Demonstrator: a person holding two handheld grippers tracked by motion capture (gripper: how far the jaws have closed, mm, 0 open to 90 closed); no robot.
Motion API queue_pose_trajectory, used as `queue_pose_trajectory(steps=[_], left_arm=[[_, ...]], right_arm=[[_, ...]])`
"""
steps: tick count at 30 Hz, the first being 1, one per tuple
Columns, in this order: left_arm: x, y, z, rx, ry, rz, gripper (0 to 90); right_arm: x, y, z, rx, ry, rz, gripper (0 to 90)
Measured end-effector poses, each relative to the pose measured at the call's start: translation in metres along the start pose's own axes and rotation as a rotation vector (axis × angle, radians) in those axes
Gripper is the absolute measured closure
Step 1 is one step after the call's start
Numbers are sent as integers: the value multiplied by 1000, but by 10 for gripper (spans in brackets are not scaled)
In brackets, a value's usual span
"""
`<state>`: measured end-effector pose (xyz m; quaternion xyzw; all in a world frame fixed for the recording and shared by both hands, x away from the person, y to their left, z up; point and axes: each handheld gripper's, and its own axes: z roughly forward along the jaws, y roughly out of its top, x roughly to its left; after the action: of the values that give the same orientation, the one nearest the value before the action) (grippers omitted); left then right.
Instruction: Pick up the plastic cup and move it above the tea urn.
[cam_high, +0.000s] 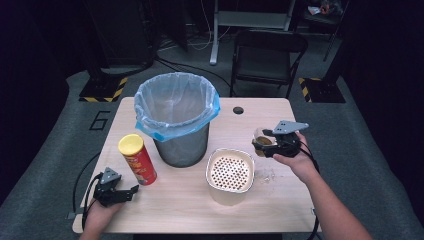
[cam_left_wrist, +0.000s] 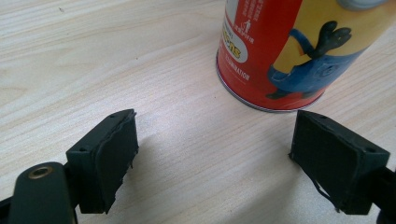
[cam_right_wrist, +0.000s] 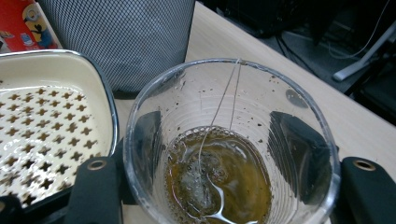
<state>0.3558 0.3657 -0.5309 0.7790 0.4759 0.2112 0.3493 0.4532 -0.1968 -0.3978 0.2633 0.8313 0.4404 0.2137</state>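
On the right half of the table (cam_high: 175, 200), just right of the strainer basin, the right gripper (cam_high: 264, 142) grasps one clear plastic cup (cam_right_wrist: 231, 140), a black jaw pressed on each side of its wall. Cup upright, mouth up, long axis close to vertical; brown liquid with a thin string in it pools at the bottom, dark specks cling to the inner wall. It is held above the tabletop, near the mesh bin. Left gripper (cam_high: 127, 192) rests at the near left edge, jaws spread wide with nothing between them, pointing toward one red and yellow crisp can (cam_high: 137, 160), which stands upright just ahead, apart from the jaws. One grey mesh waste bin (cam_high: 180, 145) with a blue bag liner stands upright at centre. One cream strainer basin (cam_high: 230, 175) with a perforated insert sits in front of the bin. Surface: light wood-grain tabletop, small crumbs right of the basin. Room: dark, grey floor, one black folding chair (cam_high: 267, 60) beyond the table.
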Motion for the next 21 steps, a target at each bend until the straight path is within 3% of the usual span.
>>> queue_pose_trajectory(steps=[6,12,21], left_arm=[[0,0,0,0,0,-1,145],[0,0,0,0,0,-1,145],[0,0,0,1,-1,-1,145]], right_arm=[[3,7,5,-16,9,-64,359],[10,14,7,-23,-17,-139,359],[23,21,5,-30,-57,-291,359]])
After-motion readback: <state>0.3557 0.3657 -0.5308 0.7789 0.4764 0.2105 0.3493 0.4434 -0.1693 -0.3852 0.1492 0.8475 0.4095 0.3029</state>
